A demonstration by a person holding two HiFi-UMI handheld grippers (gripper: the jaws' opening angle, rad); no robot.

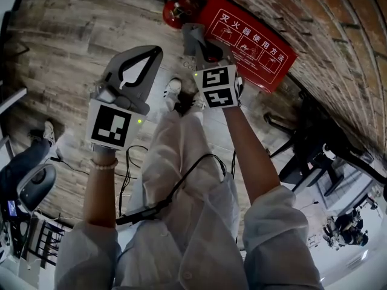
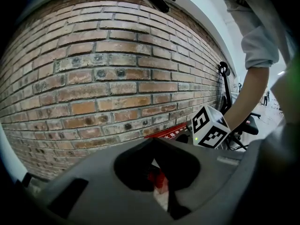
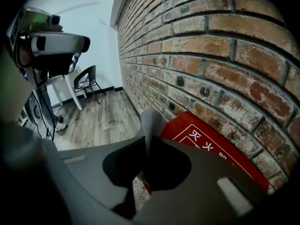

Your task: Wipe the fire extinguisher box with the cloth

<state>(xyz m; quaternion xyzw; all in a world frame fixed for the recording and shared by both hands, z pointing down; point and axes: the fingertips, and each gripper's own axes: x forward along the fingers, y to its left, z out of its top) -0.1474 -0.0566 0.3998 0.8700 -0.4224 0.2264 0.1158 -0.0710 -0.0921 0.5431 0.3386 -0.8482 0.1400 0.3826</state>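
Observation:
The red fire extinguisher box (image 1: 251,41) with white print leans at the foot of the brick wall; it also shows as a red box (image 3: 206,142) in the right gripper view. A red extinguisher (image 1: 178,8) stands beside it. My right gripper (image 1: 207,48) is shut on a grey cloth (image 1: 192,36), just in front of the box's near corner. The cloth (image 3: 151,121) sticks up between the jaws of the right gripper (image 3: 147,146). My left gripper (image 1: 156,53) hovers to the left over the floor, shut and holding nothing. In its own view the left gripper (image 2: 153,142) faces the wall.
A brick wall (image 2: 108,78) runs behind the box. Wood floor (image 1: 66,47) spreads to the left. Black chair legs (image 1: 314,141) stand at the right, a black chair (image 3: 86,81) and a white table further along. Cables (image 1: 130,162) trail by my feet. Another person's shoe (image 1: 48,132) is at the left.

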